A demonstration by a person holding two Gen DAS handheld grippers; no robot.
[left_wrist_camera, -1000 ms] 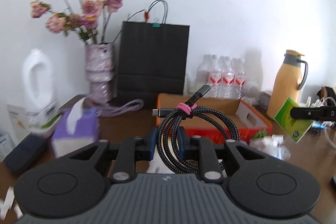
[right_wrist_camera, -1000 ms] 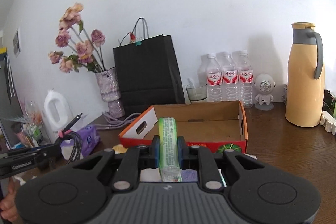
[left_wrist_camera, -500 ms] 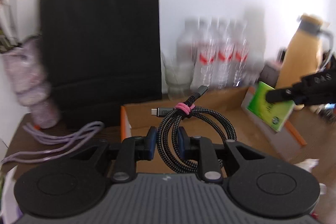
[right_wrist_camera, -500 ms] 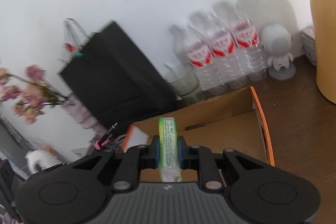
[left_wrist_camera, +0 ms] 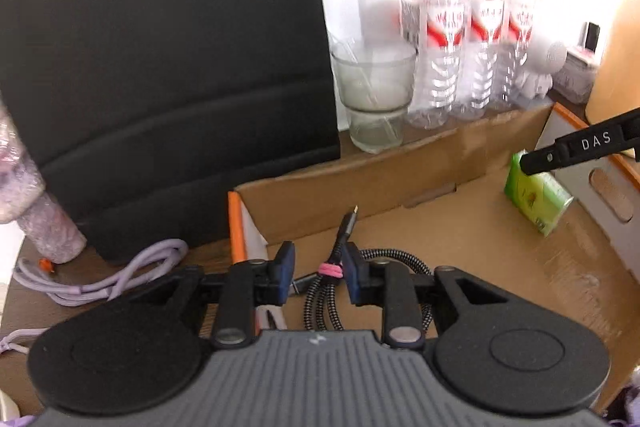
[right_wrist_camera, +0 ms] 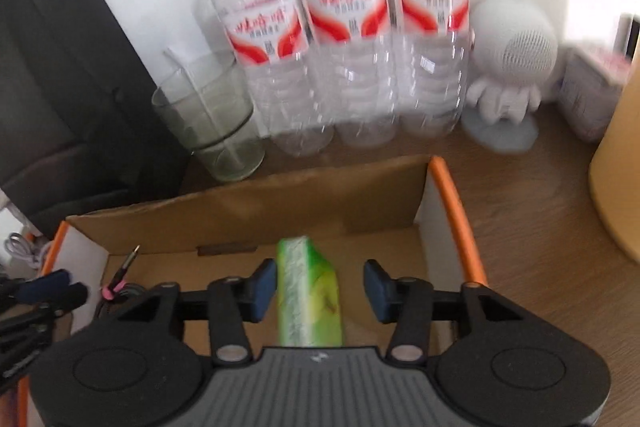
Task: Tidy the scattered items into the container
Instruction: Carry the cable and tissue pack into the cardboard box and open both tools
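Note:
The container is an orange-edged cardboard box (left_wrist_camera: 352,183), also in the right wrist view (right_wrist_camera: 280,199). My left gripper (left_wrist_camera: 318,273) is open over the box's left end; the coiled black braided cable (left_wrist_camera: 332,287) with a pink tie lies loose between its fingers, on the box floor. The cable's tip shows in the right wrist view (right_wrist_camera: 120,275). My right gripper (right_wrist_camera: 320,285) is open over the box's right end. The green tissue pack (right_wrist_camera: 310,295) sits free between its fingers, tilted. In the left wrist view the pack (left_wrist_camera: 536,195) rests near the box's right wall.
A black paper bag (left_wrist_camera: 160,67), a glass (left_wrist_camera: 374,95) and three water bottles (right_wrist_camera: 344,39) stand behind the box. A lilac cable (left_wrist_camera: 100,279) lies left of the box. A white figurine (right_wrist_camera: 508,75) and a yellow jug (right_wrist_camera: 618,179) stand at the right.
Both grippers moved forward and down into the box and opened. The cable and the tissue pack have been let go inside the box.

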